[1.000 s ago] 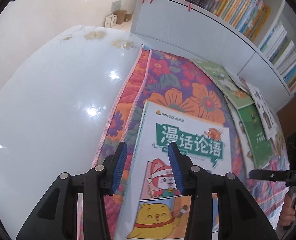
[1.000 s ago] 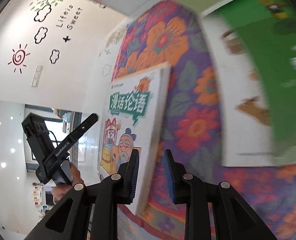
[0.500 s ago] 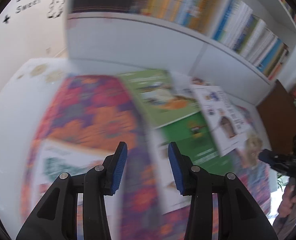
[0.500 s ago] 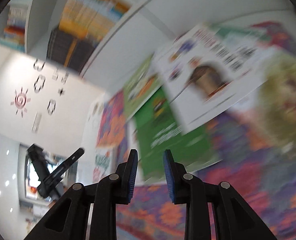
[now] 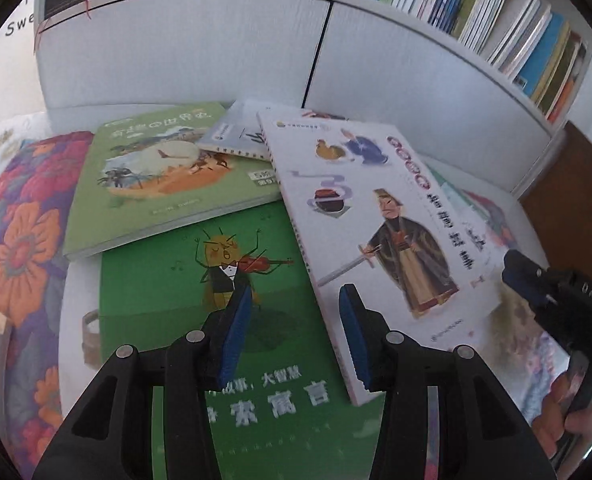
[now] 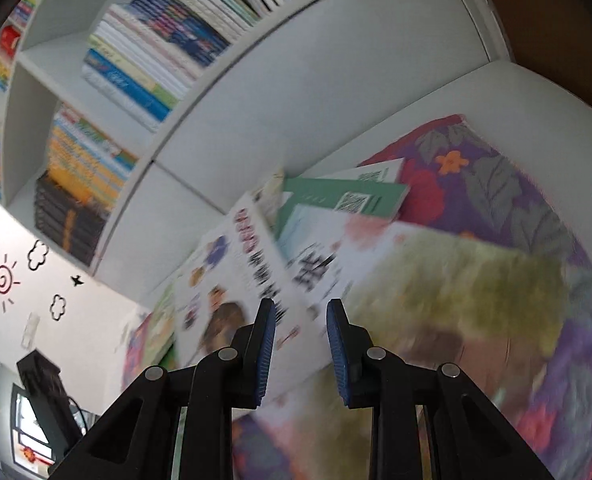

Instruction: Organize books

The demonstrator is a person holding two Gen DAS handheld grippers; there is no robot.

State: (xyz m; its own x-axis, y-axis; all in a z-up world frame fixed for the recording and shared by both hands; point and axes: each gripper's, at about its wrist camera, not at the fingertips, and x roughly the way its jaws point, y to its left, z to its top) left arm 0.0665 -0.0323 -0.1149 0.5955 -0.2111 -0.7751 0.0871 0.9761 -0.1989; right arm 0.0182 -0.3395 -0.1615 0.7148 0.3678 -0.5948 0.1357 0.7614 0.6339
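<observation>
The left gripper (image 5: 294, 330) fingers are opening, empty, over the overlapping books: the white book (image 5: 379, 236) lies just ahead-right, overlapping the green book (image 5: 168, 288) below them. The right gripper (image 6: 300, 350) fingers stand apart, empty, likely approaching the white book's far edge.

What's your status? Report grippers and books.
Left gripper opening, empty, over green book. Right gripper empty. White book overlaps green book.

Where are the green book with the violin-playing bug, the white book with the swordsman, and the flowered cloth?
green book (image 5: 168, 280), left wrist view, bare cover.
white book (image 5: 375, 184), left wrist view, cover middle.
flowered cloth (image 5: 20, 240), left wrist view, orange flower.
</observation>
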